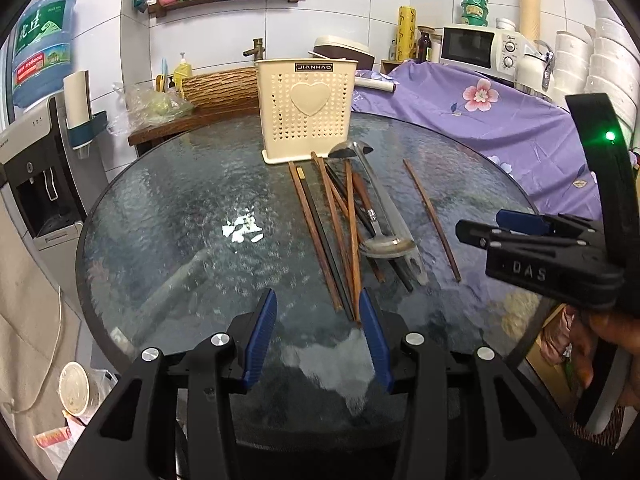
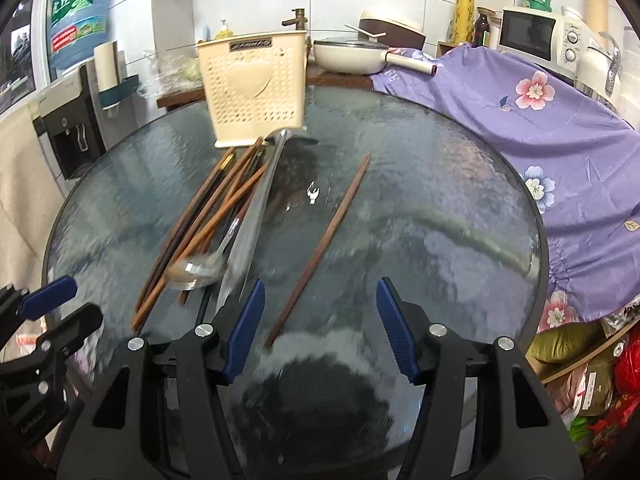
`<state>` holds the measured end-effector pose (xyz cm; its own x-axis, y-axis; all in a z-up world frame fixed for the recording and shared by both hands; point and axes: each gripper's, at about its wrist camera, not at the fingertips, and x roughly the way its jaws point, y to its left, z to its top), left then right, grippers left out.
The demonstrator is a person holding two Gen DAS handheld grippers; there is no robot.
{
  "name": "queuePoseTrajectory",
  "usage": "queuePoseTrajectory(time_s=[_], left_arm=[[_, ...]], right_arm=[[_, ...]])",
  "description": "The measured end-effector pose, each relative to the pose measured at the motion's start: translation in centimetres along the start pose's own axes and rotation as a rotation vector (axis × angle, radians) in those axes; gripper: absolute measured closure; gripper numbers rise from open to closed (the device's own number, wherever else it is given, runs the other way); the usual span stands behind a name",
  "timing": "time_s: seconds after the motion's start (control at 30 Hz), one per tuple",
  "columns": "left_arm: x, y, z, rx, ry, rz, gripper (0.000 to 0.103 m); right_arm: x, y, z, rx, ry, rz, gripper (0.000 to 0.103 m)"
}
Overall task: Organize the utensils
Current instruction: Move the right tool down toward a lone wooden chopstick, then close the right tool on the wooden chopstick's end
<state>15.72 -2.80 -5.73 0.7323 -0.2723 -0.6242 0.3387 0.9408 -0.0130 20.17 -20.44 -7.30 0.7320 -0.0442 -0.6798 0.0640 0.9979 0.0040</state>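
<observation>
A cream perforated holder (image 1: 306,108) with a heart on its front stands upright at the far side of the round glass table (image 1: 180,220). In front of it lies a loose pile of brown chopsticks (image 1: 332,232) with a metal spoon (image 1: 386,246) and a long metal ladle (image 1: 352,150). One chopstick (image 1: 432,220) lies apart to the right. My left gripper (image 1: 319,300) is open, low over the pile's near ends, which lie beside its right finger. My right gripper (image 2: 321,286) is open over the lone chopstick (image 2: 320,248), whose near end reaches between its fingers.
A purple floral cloth (image 1: 500,120) covers the right side beyond the table. A microwave (image 1: 476,46) and a white pan (image 2: 348,58) sit behind. A water dispenser (image 1: 36,184) stands at the left. The left half of the glass holds only reflections.
</observation>
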Motion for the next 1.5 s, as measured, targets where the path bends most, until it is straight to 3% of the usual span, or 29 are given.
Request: queuePoseTrajectory(time_s=[0.23,0.47,0.6,0.67,1.03,1.33,1.5], left_arm=[[0.4,-0.3,0.2,-0.009,0.022,-0.035,0.064],[1.0,-1.6,-0.3,0.026,0.037,-0.057,0.067],[2.2,-2.1,-0.5,0.038,0.073,-0.062,0.077],[2.6,-2.0,-0.7,0.036,0.085,-0.060,0.079],[3.5,-2.2,-0.5,0.050,0.094,-0.039,0.093],[3.1,-2.0,-0.5,0.027,0.068,-0.030,0.098],[3.0,-1.8,-0.6,0.016,0.069,-0.035,0.098]], right_arm=[[0.8,0.5,0.1,-0.009,0.042,0.006,0.045],[0.9,1.3,-1.3,-0.020,0.072,0.012,0.052],[1.2,1.4,-1.7,-0.024,0.091,0.002,0.055],[1.5,1.5,-1.9,-0.028,0.107,0.002,0.062],[1.7,1.4,-1.8,0.034,0.132,-0.011,0.068],[1.2,1.7,-2.3,0.068,0.113,-0.034,0.096],[1.0,0.9,-2.6,0.088,0.097,0.006,0.097]])
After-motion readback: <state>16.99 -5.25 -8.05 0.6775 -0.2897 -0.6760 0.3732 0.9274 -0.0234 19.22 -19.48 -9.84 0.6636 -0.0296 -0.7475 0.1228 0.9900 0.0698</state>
